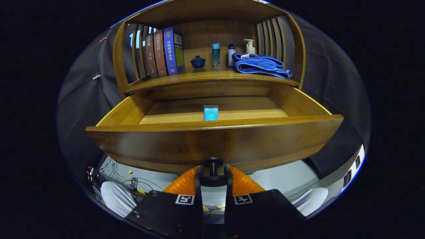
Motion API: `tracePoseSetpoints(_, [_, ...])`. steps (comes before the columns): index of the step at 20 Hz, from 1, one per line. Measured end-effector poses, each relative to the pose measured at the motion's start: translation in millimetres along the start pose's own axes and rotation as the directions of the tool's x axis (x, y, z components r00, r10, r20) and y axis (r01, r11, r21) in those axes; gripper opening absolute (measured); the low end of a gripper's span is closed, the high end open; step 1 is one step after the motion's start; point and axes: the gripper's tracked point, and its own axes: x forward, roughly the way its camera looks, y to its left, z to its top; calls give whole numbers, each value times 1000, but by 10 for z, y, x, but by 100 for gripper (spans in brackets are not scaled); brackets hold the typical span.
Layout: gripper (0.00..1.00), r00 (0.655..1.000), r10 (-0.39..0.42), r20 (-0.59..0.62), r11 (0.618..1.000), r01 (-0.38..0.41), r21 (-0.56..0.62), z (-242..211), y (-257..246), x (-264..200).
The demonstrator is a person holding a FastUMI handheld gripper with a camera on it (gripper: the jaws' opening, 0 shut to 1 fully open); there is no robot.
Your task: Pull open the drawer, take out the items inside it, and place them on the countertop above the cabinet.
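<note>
My gripper [213,175] sits right at the drawer front, its two fingers closed on the small dark round knob [213,163] from either side, one at nine o'clock of the knob and one at three o'clock. Both fingers press against the knob's stem, so I am pinching it.

Just beyond the knob rises the curved, glossy brown wooden drawer [212,142], pulled well out of the cabinet toward me. Past its front rim, at twelve o'clock from my gripper, a small light-blue translucent cup [211,113] stands upright on the pale wooden drawer floor, close behind the front wall and about midway between the two side walls. It is well apart from my fingers, with the drawer front between us.

Further on, above the drawer, lies the brown wooden worktop [212,77]. On it, at eleven o'clock, a row of upright books [164,53] in brown and blue covers; at twelve o'clock a small dark-blue lidded bowl [198,61] and a tall clear blue glass [215,54]; at one o'clock a white bottle with a blue cap [231,54], a white pump bottle [249,46] and a folded blue towel [260,64].
</note>
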Motion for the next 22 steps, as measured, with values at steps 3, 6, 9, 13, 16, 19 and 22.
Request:
tracePoseSetpoints(3, [28,1000,6,-26,1000,-6,14,-133,7,-136])
tracePoseSetpoints(6, [28,998,3,-60,1000,-3,2,-293,3,-189])
tracePoseSetpoints(9, [40,998,10,-67,1000,-8,19,-323,9,-222])
tracePoseSetpoints(13, [88,999,-5,51,1000,5,16,-15,5,-500])
tracePoseSetpoints(16, [100,997,-4,75,999,0,50,210,84,-675])
tracePoseSetpoints(19, [100,990,56,128,996,-65,61,744,241,-680])
tracePoseSetpoints(22, [100,994,75,84,994,-81,69,1121,267,-332])
